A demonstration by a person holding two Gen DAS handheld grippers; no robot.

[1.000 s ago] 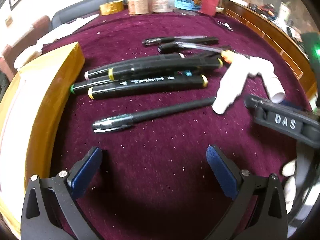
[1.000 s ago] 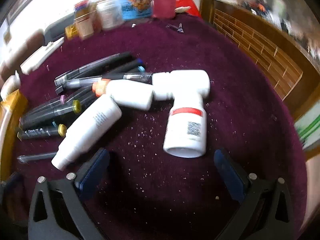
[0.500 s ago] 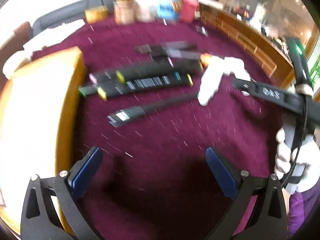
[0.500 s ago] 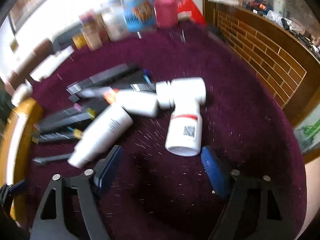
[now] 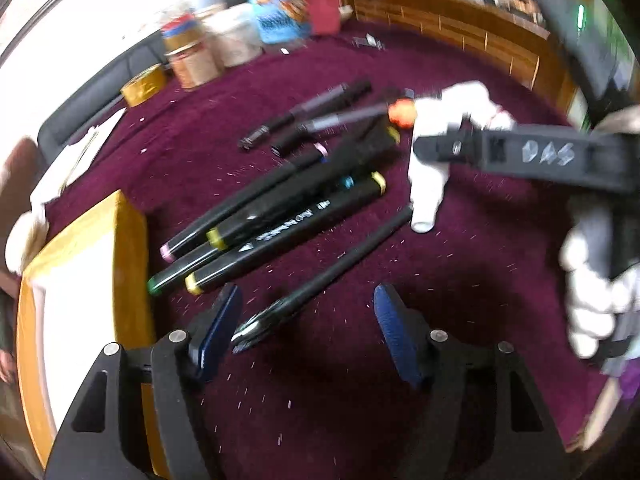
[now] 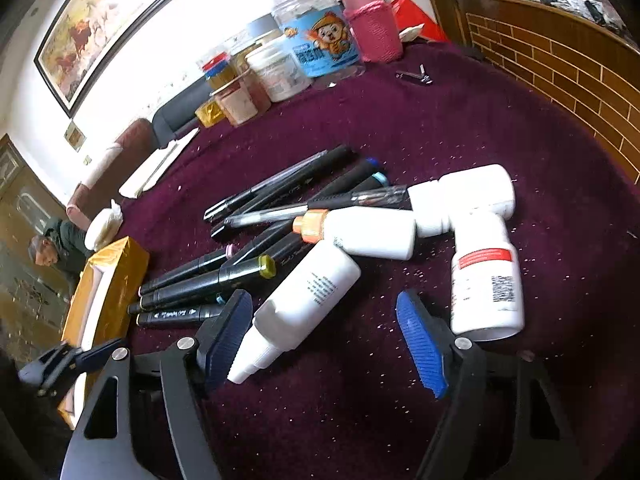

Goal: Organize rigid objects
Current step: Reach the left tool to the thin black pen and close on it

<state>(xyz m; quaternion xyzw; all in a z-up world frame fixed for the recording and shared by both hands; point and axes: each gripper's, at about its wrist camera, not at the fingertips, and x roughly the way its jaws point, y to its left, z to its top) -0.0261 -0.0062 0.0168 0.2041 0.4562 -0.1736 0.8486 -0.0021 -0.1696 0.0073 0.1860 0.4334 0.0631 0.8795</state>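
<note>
A heap of black markers point(image 5: 280, 216) and pens lies on the purple cloth, also in the right wrist view point(image 6: 224, 276). A thin black pen point(image 5: 320, 280) lies with its tip between the fingers of my open left gripper point(image 5: 308, 328). My open right gripper point(image 6: 324, 336) straddles the nozzle end of a white squeeze bottle point(image 6: 304, 300). A white bottle with an orange cap point(image 6: 360, 232) and two white pill bottles point(image 6: 484, 272) lie beside it. The right gripper's body point(image 5: 520, 156) crosses the left wrist view above the white bottles point(image 5: 428, 168).
A gold-sided box point(image 5: 88, 280) stands at the left, also in the right wrist view point(image 6: 108, 280). Jars and containers point(image 6: 316, 48) line the far edge. A nail clipper point(image 6: 416, 76) lies near them. A wooden brick-pattern rail point(image 6: 560, 68) borders the right.
Both grippers moved forward toward the pile. The left now brackets the thin pen's tip; the right now brackets the squeeze bottle's nozzle. Both jaws narrowed somewhat but stay open.
</note>
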